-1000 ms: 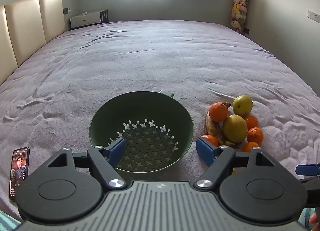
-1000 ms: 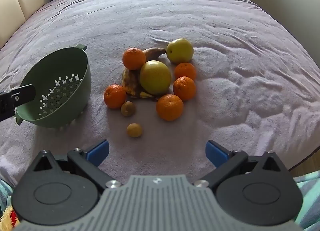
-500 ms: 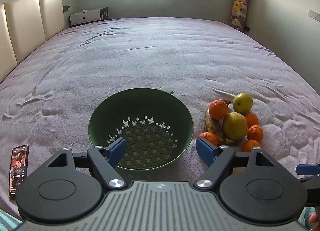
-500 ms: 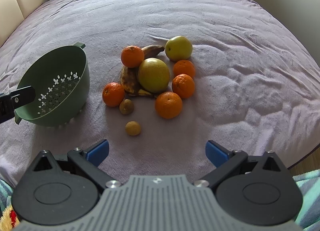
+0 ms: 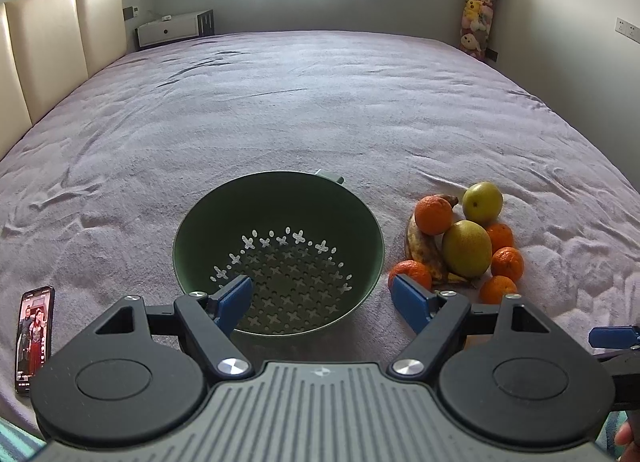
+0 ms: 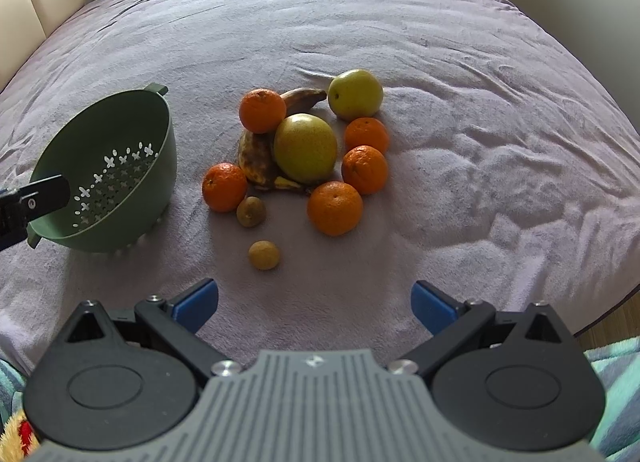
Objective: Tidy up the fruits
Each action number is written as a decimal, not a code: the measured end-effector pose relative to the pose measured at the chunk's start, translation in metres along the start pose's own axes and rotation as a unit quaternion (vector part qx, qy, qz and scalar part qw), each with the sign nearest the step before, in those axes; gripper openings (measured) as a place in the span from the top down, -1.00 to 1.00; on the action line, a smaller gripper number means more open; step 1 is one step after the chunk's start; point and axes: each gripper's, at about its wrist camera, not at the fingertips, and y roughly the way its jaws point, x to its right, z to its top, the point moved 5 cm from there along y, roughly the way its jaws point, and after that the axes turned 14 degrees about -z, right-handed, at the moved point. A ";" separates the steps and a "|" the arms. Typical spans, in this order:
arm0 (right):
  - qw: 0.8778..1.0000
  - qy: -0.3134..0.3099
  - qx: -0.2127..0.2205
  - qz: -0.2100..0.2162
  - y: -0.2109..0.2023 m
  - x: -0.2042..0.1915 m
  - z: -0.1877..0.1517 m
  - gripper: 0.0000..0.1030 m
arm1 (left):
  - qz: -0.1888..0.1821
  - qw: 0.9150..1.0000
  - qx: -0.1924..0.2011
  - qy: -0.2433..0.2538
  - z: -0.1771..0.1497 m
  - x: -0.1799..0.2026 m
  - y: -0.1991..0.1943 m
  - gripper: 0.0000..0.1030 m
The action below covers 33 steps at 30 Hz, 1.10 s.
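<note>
Left hand-held gripper (image 5: 322, 298) released, lower centre, before green colander (image 5: 280, 201). Right hand-held gripper (image 6: 314, 302) released, empty, bottom centre; fruit pile (image 6: 306, 147) mid-frame on bed (image 6: 480, 61).

left wrist: faces colander (image 5: 276, 221) | right wrist: faces fruit pile (image 6: 308, 149) | shared: both

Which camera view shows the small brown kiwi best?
The right wrist view: the kiwi lies in full sight beside an orange, clear of the hand-held grippers. In the left wrist view it cannot be seen; the gripper body covers that part of the bed.
</note>
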 end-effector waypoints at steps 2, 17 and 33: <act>1.000 0.000 0.000 0.000 0.000 0.000 -0.001 -0.93 | -0.001 1.000 0.000 -0.001 0.000 0.000 0.000 -0.81; 1.000 -0.001 -0.001 0.000 0.000 0.000 0.000 -0.93 | -0.002 1.000 -0.001 0.000 -0.001 0.003 0.001 -0.81; 1.000 0.001 -0.005 -0.003 0.001 0.002 0.000 -0.93 | -0.011 1.000 -0.005 0.001 -0.001 0.007 0.001 -0.81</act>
